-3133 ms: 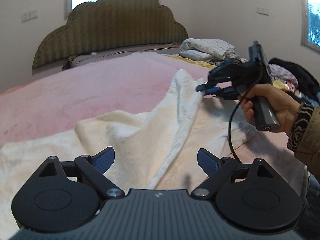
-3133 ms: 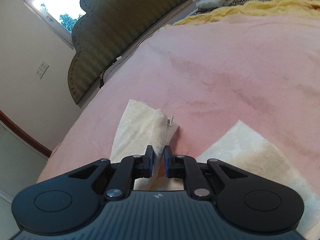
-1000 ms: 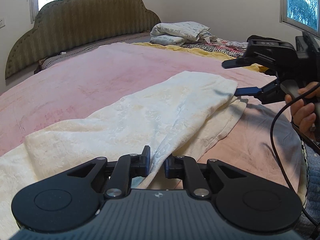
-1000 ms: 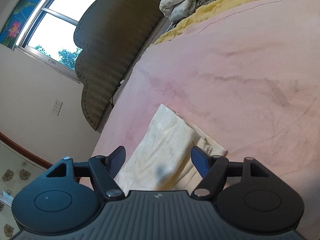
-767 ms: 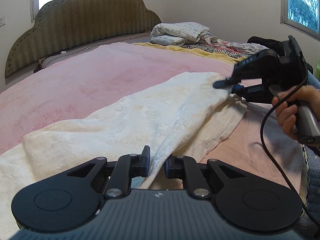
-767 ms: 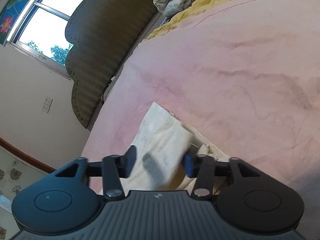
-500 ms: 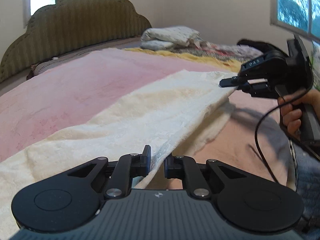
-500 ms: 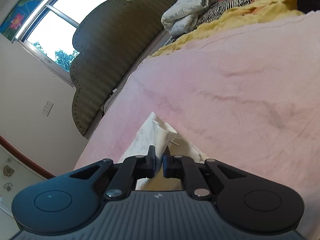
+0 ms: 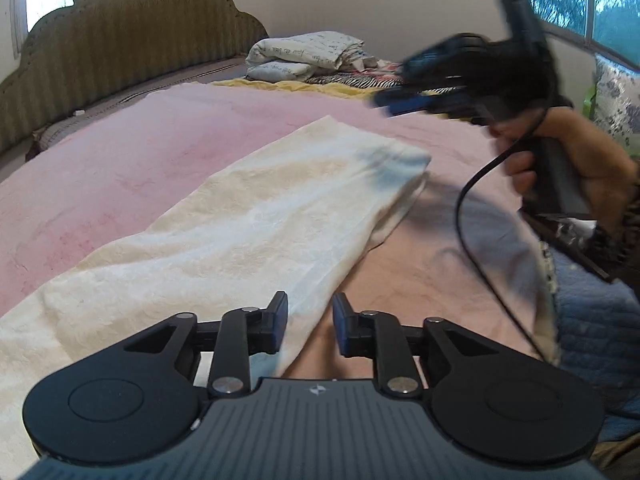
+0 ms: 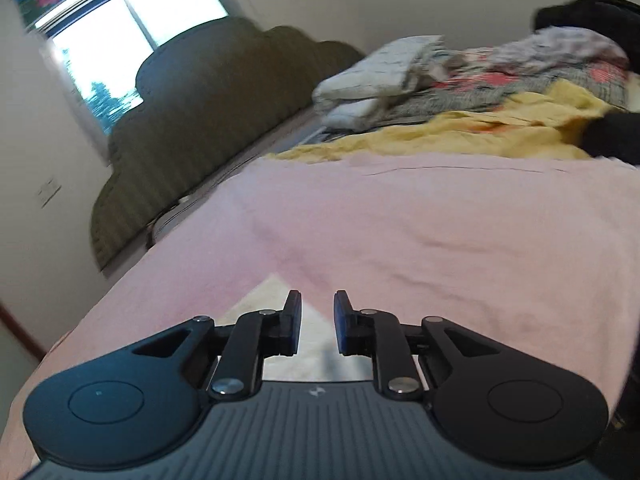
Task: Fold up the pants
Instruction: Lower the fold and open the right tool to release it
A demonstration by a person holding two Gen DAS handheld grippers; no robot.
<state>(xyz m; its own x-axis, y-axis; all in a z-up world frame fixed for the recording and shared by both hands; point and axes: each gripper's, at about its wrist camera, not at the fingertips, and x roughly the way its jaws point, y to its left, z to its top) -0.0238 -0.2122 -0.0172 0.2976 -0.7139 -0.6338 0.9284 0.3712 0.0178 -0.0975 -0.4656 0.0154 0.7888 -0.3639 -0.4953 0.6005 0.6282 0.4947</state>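
Observation:
The cream pants [image 9: 256, 216] lie on the pink bedspread [image 9: 120, 160], one leg folded lengthwise over the other. My left gripper [image 9: 310, 322] is open with a small gap, just above the near edge of the pants, holding nothing. My right gripper [image 10: 317, 320] is open and empty, lifted above the far end of the pants [image 10: 272, 292], of which only a corner shows. In the left wrist view it [image 9: 394, 106] hovers blurred above that far end, held by a hand [image 9: 576, 152].
A green padded headboard [image 9: 120, 44] stands at the back. Folded bedding [image 9: 304, 56], a yellow cloth [image 10: 480, 128] and patterned clothes [image 10: 540, 68] are piled at the far right of the bed. A window [image 10: 120, 40] is behind the headboard.
Both grippers were shut on the pants and have let go. The pants now lie flat on the bed. The right gripper has lifted up and away from the far end.

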